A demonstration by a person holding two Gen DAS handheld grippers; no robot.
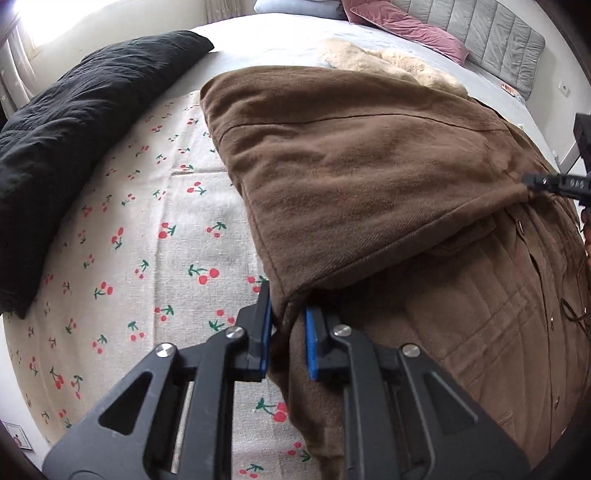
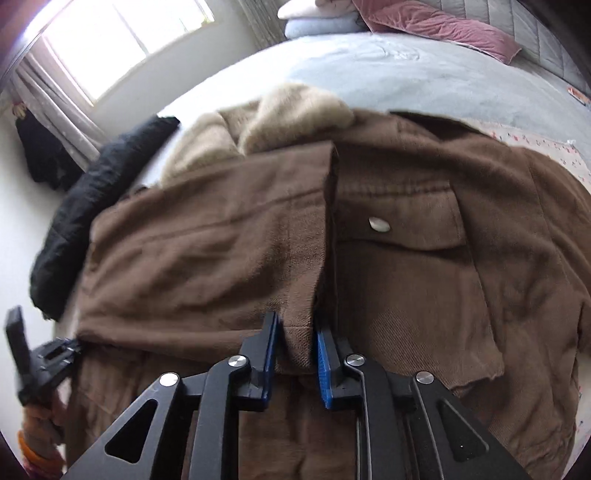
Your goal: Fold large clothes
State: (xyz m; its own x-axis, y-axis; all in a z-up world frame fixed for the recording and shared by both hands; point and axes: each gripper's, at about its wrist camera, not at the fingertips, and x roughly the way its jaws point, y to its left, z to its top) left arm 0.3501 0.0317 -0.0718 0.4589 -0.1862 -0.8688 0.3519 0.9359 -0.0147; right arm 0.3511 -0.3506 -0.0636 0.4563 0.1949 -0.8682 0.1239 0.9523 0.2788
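Note:
A large brown coat (image 1: 369,177) with a cream fur collar (image 1: 388,61) lies on a cherry-print sheet (image 1: 147,240) on the bed. Its left half is folded over the quilted lining (image 1: 480,314). My left gripper (image 1: 288,314) is shut on the folded panel's lower corner. My right gripper (image 2: 295,332) is shut on the panel's hem beside the buttoned chest pocket (image 2: 399,236). The right gripper also shows at the right edge of the left wrist view (image 1: 528,184), and the left gripper at the left edge of the right wrist view (image 2: 55,354).
A black garment (image 1: 74,140) lies along the sheet's left side. Pink (image 1: 402,26) and pale blue pillows (image 2: 321,24) and a grey headboard (image 1: 491,40) are at the far end. A window (image 2: 122,40) with curtains is at the far left.

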